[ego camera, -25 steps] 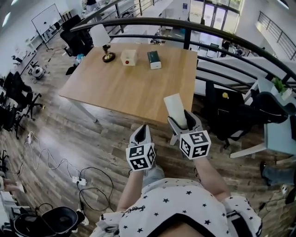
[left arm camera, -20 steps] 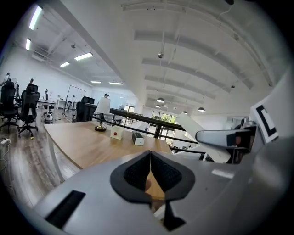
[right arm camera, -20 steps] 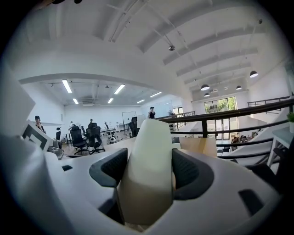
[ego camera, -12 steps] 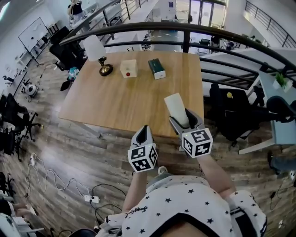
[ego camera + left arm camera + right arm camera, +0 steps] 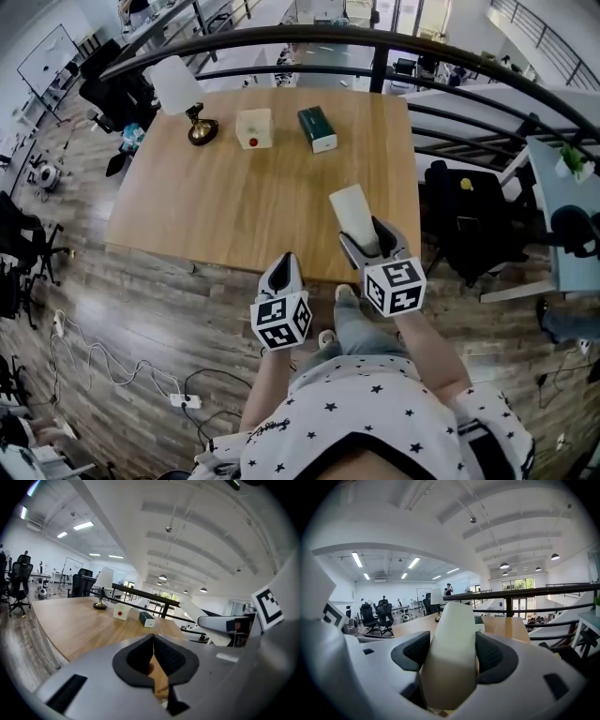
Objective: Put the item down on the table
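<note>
Right claw (image 5: 367, 238) pinching pale item (image 5: 352, 208), left claw (image 5: 285, 262) pressed together, wooden table (image 5: 234, 206) ahead, railing (image 5: 281, 42), office chairs (image 5: 114, 94)

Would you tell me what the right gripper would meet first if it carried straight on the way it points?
Probably the wooden table, since the right gripper with its pale item tilts slightly down; the green box lies further along, depth unclear.
</note>
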`<state>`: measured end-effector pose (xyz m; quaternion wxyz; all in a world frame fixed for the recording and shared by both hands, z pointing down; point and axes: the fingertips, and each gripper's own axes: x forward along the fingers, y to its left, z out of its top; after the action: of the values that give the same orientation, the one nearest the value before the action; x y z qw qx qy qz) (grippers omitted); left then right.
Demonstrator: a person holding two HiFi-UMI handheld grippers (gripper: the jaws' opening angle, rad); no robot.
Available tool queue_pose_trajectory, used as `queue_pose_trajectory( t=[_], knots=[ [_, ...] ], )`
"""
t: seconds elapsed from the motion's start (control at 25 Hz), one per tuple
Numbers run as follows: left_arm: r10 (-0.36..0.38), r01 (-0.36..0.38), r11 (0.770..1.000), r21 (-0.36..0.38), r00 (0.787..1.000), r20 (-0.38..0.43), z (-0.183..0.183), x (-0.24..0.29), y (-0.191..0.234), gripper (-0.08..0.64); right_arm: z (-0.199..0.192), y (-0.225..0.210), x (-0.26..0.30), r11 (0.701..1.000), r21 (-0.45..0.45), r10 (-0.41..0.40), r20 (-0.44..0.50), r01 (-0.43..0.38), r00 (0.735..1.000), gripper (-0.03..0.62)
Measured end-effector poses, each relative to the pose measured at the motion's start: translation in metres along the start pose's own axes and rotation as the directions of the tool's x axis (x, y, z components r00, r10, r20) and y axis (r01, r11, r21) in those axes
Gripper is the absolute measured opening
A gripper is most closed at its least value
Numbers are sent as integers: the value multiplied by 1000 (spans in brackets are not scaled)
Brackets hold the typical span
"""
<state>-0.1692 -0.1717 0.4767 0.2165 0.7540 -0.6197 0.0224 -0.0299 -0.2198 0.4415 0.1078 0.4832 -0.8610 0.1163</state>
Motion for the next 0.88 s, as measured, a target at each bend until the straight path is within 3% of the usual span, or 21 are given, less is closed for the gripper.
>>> queue_pose_trajectory(
  t=[0.44, 0.88],
  knots=[
    [24, -24, 1000, -17, 999, -33, 12, 66, 38, 14, -15, -29, 94, 1000, -7, 13, -84, -14, 996, 295],
    [14, -17, 999, -27, 993, -116, 0, 145, 61, 14, -64, -81, 172, 1000, -6, -25, -234, 24, 972, 295]
  ],
)
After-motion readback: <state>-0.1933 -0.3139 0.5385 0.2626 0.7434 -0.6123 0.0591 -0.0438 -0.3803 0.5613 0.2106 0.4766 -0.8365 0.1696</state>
